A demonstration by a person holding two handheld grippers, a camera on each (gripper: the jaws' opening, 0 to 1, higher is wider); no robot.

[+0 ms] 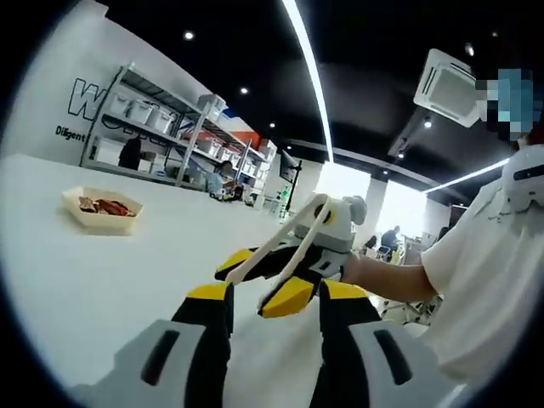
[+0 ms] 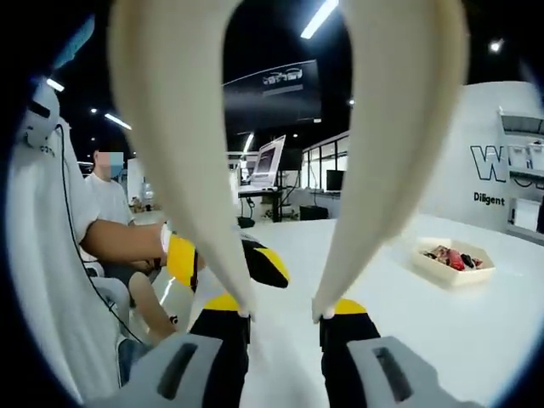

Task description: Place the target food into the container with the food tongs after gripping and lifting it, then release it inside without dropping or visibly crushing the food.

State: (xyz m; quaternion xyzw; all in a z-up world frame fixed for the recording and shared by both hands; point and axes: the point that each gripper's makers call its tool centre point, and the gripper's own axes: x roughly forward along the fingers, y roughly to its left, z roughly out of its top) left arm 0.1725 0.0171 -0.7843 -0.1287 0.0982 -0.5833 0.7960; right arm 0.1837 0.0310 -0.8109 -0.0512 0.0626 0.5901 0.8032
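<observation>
While my right gripper (image 2: 280, 319) grips the cream tongs (image 2: 357, 153), their tips run off the right gripper view at 12 o'clock. My left gripper (image 1: 274, 302) hangs spread and empty. At 10 o'clock on the white table (image 1: 102, 280) sits the container (image 1: 102, 209), its reddish food (image 1: 104, 205) too small to identify; shelving (image 1: 170, 127) lines the wall behind.

Cream plastic food tongs (image 2: 280, 144) are clamped by their tips in the right gripper (image 2: 280, 316), their two arms spreading up and away from its jaws; in the left gripper view the tongs (image 1: 285, 238) show as a thin cream loop tilted above the white table (image 1: 102, 280). A shallow cream container (image 1: 102, 210) sits flat on that table, well apart from the tongs, holding reddish-brown food pieces (image 1: 106, 206). The same container (image 2: 452, 262) with its food (image 2: 450, 255) shows in the right gripper view, resting upright on the table.
</observation>
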